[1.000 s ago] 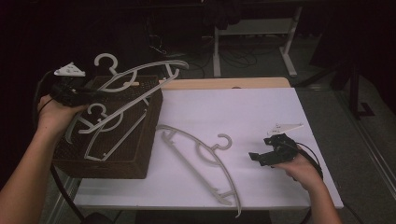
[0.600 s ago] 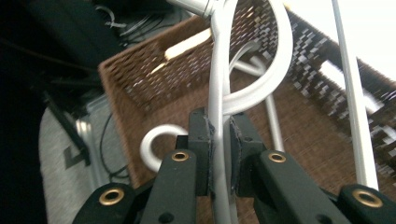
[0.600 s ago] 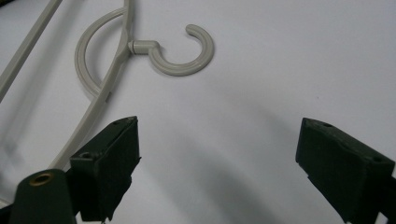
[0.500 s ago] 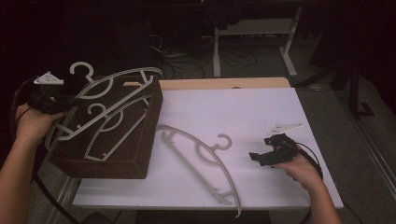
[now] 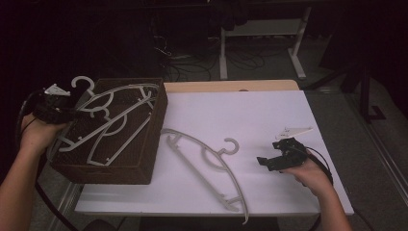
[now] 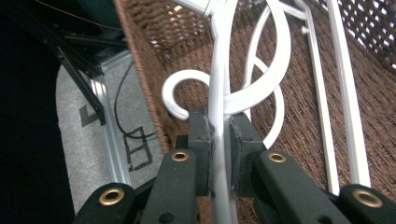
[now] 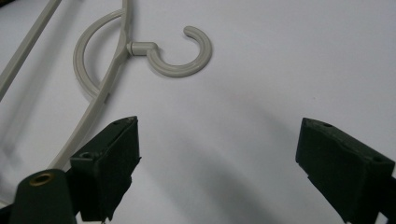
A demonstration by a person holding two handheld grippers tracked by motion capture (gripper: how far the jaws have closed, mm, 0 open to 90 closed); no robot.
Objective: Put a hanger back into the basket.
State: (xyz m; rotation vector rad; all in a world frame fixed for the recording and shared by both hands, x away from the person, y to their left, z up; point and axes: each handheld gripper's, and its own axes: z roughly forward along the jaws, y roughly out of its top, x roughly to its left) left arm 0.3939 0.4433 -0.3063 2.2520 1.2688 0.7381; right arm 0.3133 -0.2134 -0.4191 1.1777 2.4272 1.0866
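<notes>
My left gripper point(image 5: 65, 111) is at the left rim of a brown wicker basket point(image 5: 155, 126), shut on the bar of a white hanger point(image 5: 126, 88). In the left gripper view both pads pinch that bar point(image 6: 219, 70) over the basket's woven floor point(image 6: 187, 51). A second white hanger point(image 5: 120, 135) lies in the basket underneath. A third, grey-white hanger point(image 5: 207, 164) lies flat on the white table point(image 5: 250, 115). My right gripper point(image 5: 269, 162) rests on the table right of its hook, jaws open and empty. In the right gripper view the hook point(image 7: 180, 58) lies ahead of my gripper point(image 7: 217, 158).
The basket overhangs the table's left edge, with floor and a metal rail below point(image 6: 112, 140). Behind the table stand a desk frame point(image 5: 260, 38) and floor cables. Bare white tabletop stretches between the loose hanger and the far edge.
My left hand has carried the held hanger leftward and down, so it now lies low across the basket. The right gripper and the table hanger have stayed put.
</notes>
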